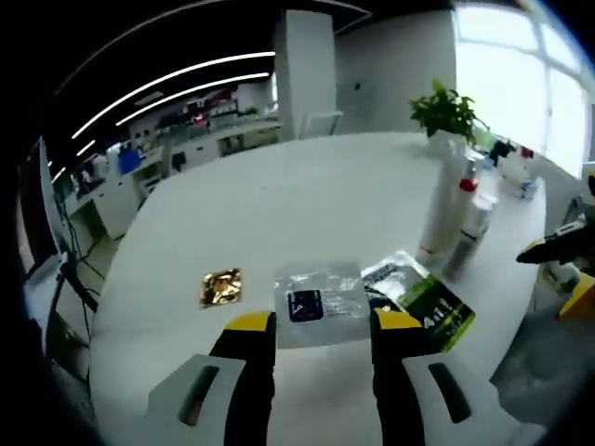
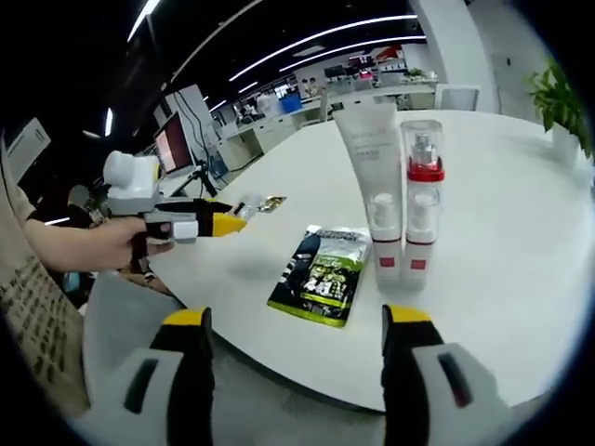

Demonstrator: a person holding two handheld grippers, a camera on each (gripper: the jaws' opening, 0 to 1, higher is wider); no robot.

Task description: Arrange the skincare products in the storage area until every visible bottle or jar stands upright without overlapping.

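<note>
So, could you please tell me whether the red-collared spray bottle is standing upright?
Upright: the spray bottle stands on its base, clear cap up, beside the white tube.

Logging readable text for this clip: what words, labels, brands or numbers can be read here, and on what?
None can be read.
Green and black sachet: print too blurred.
Clear sachet with dark label: too small.
White tube: faint marks, unreadable.
Spray bottle with red collar: nothing legible.
Gold sachet: no visible text.
</note>
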